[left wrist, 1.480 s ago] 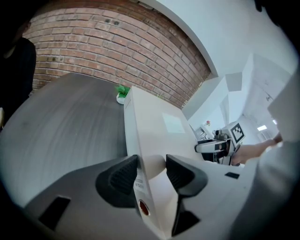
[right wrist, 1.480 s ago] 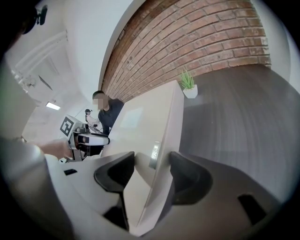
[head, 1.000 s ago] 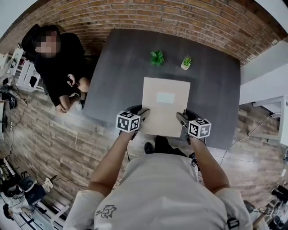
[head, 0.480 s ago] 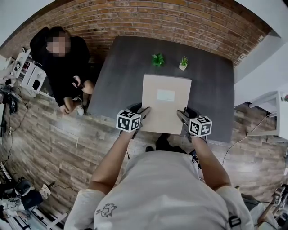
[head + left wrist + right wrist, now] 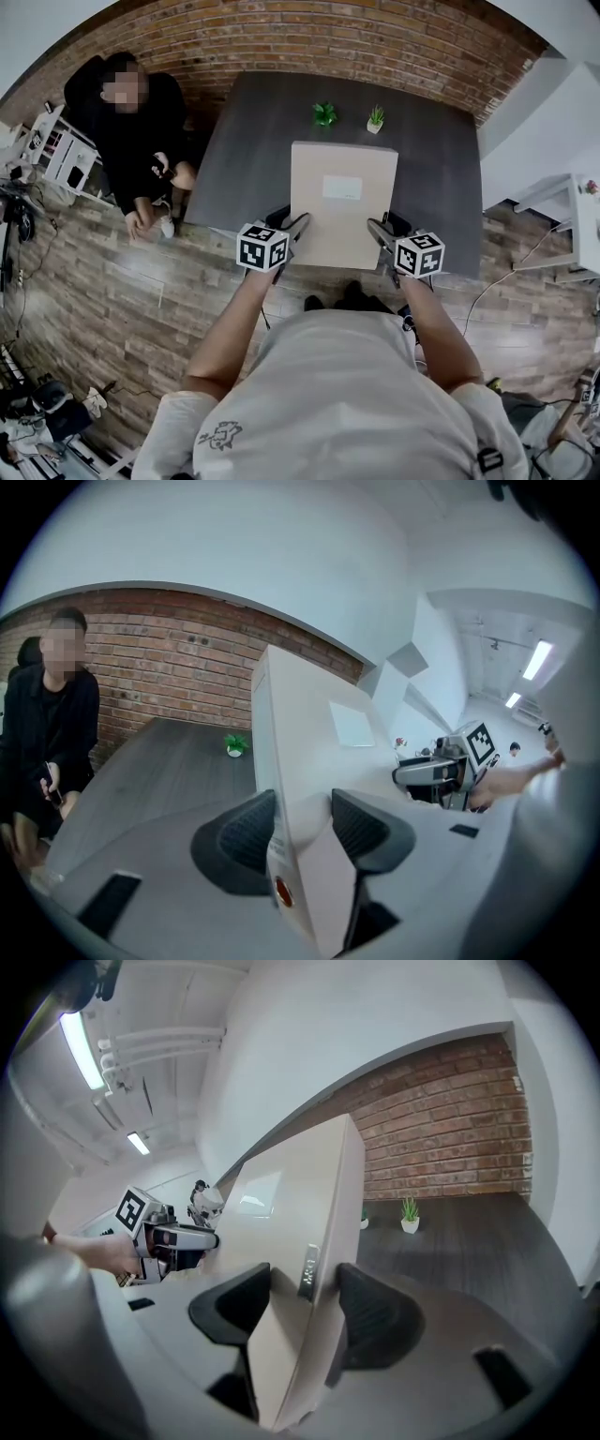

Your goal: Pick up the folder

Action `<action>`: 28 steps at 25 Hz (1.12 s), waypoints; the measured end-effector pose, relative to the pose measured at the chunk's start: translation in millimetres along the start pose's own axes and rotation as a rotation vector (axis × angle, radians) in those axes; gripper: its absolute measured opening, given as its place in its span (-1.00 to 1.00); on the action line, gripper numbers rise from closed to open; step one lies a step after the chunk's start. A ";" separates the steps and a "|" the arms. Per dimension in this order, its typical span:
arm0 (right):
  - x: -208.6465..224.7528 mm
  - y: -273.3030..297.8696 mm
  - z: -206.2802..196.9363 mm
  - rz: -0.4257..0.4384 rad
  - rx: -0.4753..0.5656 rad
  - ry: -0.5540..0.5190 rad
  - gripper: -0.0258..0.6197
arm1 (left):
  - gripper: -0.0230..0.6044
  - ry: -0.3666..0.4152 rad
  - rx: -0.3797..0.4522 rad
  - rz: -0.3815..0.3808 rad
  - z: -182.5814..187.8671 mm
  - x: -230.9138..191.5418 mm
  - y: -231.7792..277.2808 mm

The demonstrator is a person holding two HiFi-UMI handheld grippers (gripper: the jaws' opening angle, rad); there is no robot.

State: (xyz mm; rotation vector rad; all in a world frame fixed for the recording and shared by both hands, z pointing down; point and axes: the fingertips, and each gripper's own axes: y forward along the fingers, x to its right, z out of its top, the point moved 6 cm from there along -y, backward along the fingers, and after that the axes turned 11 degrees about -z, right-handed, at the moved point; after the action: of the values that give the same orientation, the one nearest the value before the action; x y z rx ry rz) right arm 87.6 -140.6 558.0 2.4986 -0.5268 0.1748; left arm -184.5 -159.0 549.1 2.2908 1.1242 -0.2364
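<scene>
The left gripper (image 5: 297,225) was clamped on the left edge of the flat beige cardboard folder (image 5: 342,202), its ribbed dark pads pressed against both faces. The right gripper (image 5: 379,231) gripped the opposite edge in the same way. Between them, the folder hung over the near part of the dark grey rectangular table (image 5: 253,141), with its near end out past the table's edge. In both gripper views it looked raised off the tabletop.

A pale rectangular label (image 5: 342,187) sat on the folder's top face. Only the left gripper view showed a small round red mark (image 5: 280,891) on the clamped edge. Only the right gripper view showed a narrow dark printed tag (image 5: 307,1269) on its side, too small to read. Each gripper view also caught the other gripper across the folder.

Beyond the folder, two small containers stood near the table's far edge. One was a low pot filled with a bushy green plant (image 5: 324,114). Just beside it, a white pot held a spiky green plant (image 5: 375,119).

Left of the table, a person in black clothing (image 5: 131,122) sat against the red brick wall (image 5: 328,37).
</scene>
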 end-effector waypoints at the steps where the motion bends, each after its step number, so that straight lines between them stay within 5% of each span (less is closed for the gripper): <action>1: -0.6 -2.9 0.2 0.002 0.003 -0.001 -0.19 | -0.27 0.003 0.002 0.001 0.3 2.9 -1.9; 28: 59.4 -102.8 -24.8 0.070 0.049 -0.029 -0.20 | -0.27 0.036 0.034 0.085 -22.5 130.9 19.9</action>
State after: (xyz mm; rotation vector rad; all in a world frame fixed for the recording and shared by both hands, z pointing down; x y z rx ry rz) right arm 183.3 -68.5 540.0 2.5356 -0.6297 0.1810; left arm -88.5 -68.2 524.6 2.3756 1.0448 -0.1826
